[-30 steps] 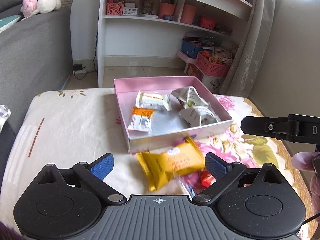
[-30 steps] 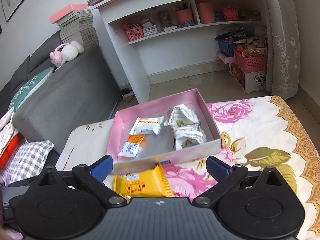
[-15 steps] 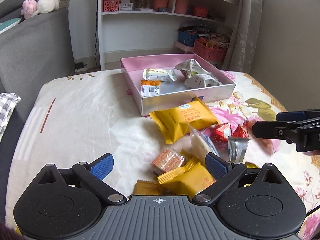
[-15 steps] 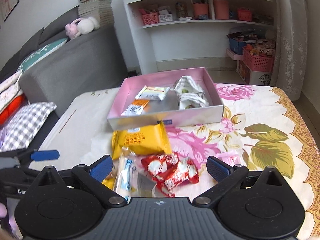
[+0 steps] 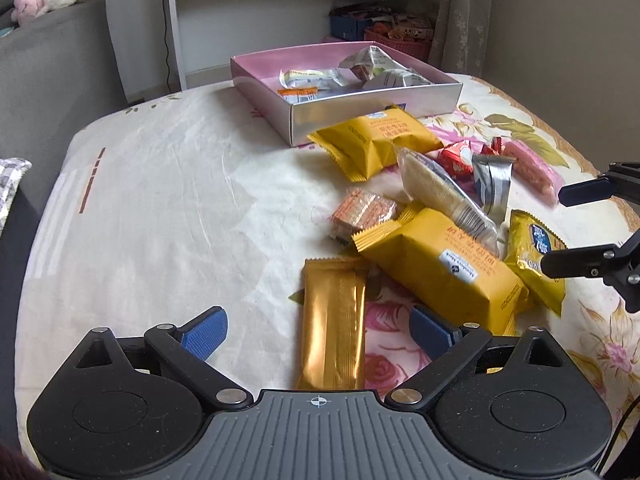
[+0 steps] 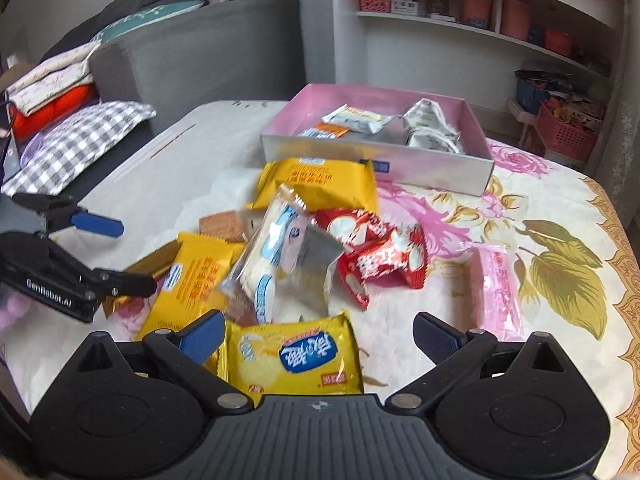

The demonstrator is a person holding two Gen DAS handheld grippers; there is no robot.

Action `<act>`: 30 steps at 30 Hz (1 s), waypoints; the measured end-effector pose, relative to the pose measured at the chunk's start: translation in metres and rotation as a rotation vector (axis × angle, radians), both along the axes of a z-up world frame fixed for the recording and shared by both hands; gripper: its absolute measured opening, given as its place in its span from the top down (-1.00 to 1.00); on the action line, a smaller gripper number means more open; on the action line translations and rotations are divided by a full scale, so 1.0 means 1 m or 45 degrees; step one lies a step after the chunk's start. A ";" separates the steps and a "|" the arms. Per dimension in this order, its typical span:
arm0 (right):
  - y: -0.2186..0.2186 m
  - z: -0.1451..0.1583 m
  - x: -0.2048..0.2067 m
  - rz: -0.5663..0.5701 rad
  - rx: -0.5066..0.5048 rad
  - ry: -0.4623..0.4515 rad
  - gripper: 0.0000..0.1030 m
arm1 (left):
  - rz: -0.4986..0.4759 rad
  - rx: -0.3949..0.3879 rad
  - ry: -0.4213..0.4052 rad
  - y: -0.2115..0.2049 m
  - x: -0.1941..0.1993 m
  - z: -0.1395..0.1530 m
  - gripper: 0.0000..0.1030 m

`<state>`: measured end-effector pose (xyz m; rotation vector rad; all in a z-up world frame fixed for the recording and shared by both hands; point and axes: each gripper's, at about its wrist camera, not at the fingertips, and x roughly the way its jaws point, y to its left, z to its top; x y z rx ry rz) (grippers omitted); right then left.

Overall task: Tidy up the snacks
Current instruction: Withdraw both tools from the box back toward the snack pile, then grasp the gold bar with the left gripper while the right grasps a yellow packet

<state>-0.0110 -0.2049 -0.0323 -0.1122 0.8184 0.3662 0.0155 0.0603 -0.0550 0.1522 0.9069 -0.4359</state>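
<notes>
A pink box [image 5: 372,110] [image 6: 384,164] with several snack packets inside stands at the far side of the cloth-covered table. A loose pile of snacks lies in front of it: yellow packs [image 5: 376,140] [image 6: 316,184], a clear cracker sleeve [image 5: 444,196], red packets [image 6: 380,256], a pink packet [image 6: 496,288]. My left gripper [image 5: 318,330] is open, with a gold bar [image 5: 334,320] lying between its fingers. My right gripper [image 6: 318,334] is open over a yellow packet [image 6: 292,356]. Each gripper shows in the other's view, at the edge [image 5: 588,224] [image 6: 104,252].
A grey sofa [image 6: 192,52] with a checked cushion [image 6: 76,144] and folded cloths lies left of the table. White shelves [image 6: 460,20] with baskets stand behind. The left half of the tablecloth [image 5: 160,208] is bare.
Both grippers have pulled back from the pink box and dropped lower. The near pile of snacks has come into view; both stay open.
</notes>
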 end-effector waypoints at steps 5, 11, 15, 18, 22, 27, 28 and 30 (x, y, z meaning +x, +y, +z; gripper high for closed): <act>0.008 -0.015 -0.004 0.067 -0.075 0.058 -0.82 | -0.008 -0.006 0.039 0.003 0.000 -0.003 -0.79; 0.006 -0.020 -0.001 0.068 -0.057 0.086 -0.76 | -0.024 0.044 0.038 -0.003 -0.001 -0.007 -0.45; 0.002 -0.021 0.000 0.066 -0.027 0.130 -0.65 | -0.037 0.064 0.012 -0.004 -0.003 -0.005 -0.01; 0.001 -0.021 0.000 0.079 0.004 0.157 -0.44 | -0.047 0.070 0.005 -0.005 -0.004 -0.003 0.35; 0.006 -0.020 -0.002 0.107 -0.016 0.154 -0.20 | -0.052 0.083 0.001 -0.009 -0.005 -0.002 0.49; 0.008 -0.017 -0.003 0.119 -0.012 0.156 0.02 | -0.052 0.077 0.002 -0.010 -0.007 0.002 0.49; 0.008 -0.016 -0.002 0.116 -0.003 0.160 0.04 | -0.052 0.074 -0.003 -0.010 -0.007 0.003 0.49; 0.006 -0.015 -0.002 0.107 0.009 0.158 0.08 | -0.048 0.067 -0.018 -0.009 -0.008 0.006 0.49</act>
